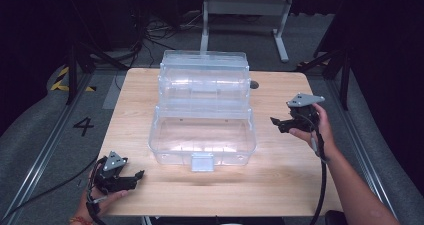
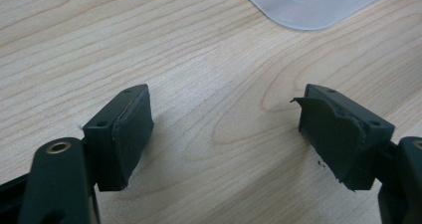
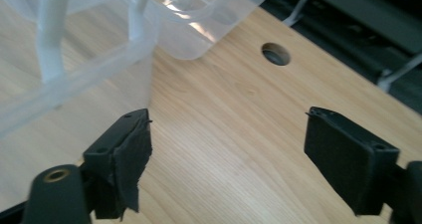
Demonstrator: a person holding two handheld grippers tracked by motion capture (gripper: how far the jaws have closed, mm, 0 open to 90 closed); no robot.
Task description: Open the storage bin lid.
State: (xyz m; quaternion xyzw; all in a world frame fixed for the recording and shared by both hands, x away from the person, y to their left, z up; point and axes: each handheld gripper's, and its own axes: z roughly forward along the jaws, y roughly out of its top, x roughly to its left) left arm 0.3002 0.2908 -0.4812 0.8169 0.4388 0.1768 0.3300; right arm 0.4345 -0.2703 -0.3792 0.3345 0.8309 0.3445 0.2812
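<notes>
A clear plastic storage box stands open in the middle of the wooden table, its tiered lid trays raised behind it and a grey latch at its front. My left gripper rests low at the table's front left corner, open with nothing between its jaws; its pads hover over bare wood, with a corner of the box ahead. My right gripper is held right of the box, pointing at its side, open and empty. In the right gripper view the box wall lies just ahead on the left.
A round cable hole is in the tabletop near the far right, behind the box. Black cables trail from both grippers off the front edge. A metal stand and floor cables lie beyond the table.
</notes>
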